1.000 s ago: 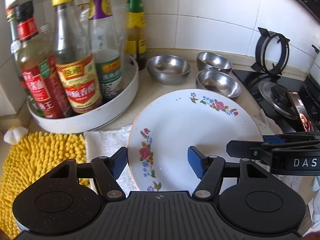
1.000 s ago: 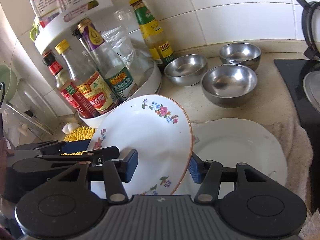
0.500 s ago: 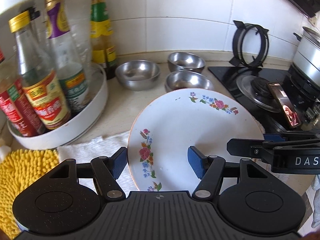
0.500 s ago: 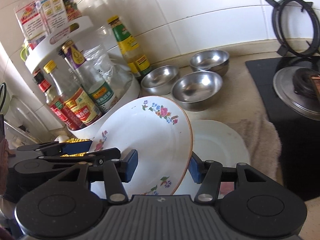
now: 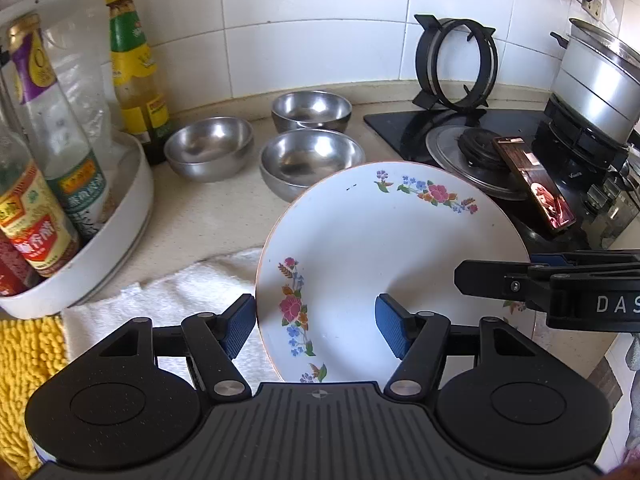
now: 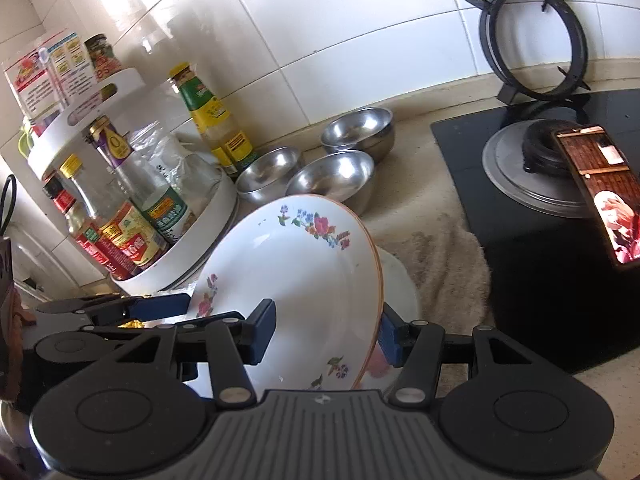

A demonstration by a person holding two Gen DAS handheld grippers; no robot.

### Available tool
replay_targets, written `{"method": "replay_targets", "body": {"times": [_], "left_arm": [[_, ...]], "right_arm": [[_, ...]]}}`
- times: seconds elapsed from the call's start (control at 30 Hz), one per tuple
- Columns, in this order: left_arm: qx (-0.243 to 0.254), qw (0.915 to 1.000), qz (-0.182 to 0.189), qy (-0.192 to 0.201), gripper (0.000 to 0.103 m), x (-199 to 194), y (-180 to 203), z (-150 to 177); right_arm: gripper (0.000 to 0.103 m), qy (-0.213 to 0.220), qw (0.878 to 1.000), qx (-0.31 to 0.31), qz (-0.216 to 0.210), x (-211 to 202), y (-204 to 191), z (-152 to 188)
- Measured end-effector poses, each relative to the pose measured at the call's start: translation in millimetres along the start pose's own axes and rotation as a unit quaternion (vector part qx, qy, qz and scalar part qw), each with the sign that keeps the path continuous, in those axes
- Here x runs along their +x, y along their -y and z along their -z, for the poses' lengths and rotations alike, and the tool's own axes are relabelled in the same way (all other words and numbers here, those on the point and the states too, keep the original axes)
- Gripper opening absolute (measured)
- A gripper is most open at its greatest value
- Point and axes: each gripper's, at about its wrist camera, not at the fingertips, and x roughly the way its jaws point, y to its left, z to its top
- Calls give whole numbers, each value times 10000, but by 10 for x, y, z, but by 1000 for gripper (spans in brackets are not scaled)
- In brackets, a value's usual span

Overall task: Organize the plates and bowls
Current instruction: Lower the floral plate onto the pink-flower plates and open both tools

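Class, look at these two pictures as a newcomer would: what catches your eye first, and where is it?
First, the flowered plate, held tilted above the counter between the left gripper and right gripper. Behind it, three steel bowls cluster near the tiled wall. On the stove at right, a lit phone leans against the burner.

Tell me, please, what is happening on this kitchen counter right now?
A person with two handheld grippers is holding a floral plate tilted above the counter: the left gripper and the right gripper each straddle its rim. A plain white plate lies beneath on a towel. Three steel bowls wait near the wall.
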Motion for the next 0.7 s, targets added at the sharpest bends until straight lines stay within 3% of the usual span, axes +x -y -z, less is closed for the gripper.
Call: {"method": "replay_targets", "body": {"times": [0.2,0.23,0.27,0.3,0.33,0.37,0.4,0.43,0.5,0.57,0.63,0.7], "left_arm": [[21,10000,21,-38,71,85,95,-36],[27,10000,32,-44,71,100,107,-44],[47,9996,274,9,53,97,120,-52],[7,9972,741,-38,27,89,150,-75],[-17,9966,812,-122,17,97,206,-104],[178,9980,603,-96,24,113,282,-127],[268,9988,397,-26,51,129,307,-134],[172,9992,371,-15,59,133,279,-135],[-143,9977,641,188,55,55,107,-154],[-407,9977,366,393,65,-23,-90,-151],[-753,9958,52,517,64,-65,-330,-56],[-899,9954,55,320,65,-68,-526,59]], "right_arm": [[69,14,10000,76,26,16,111,-8],[69,6,9998,87,-150,22,122,-8],[65,-60,9991,164,-380,38,118,-9],[62,-133,9993,193,-297,61,110,-8],[59,-85,9998,89,-149,73,109,-10],[60,44,9999,71,64,66,140,-25],[60,124,9995,104,271,57,215,-49],[60,192,9990,95,402,41,293,-70],[60,199,9973,239,670,20,469,-107],[60,224,9964,236,784,19,550,-126],[60,266,9968,296,699,2,567,-101],[60,312,9974,361,535,-17,551,-68]]}}
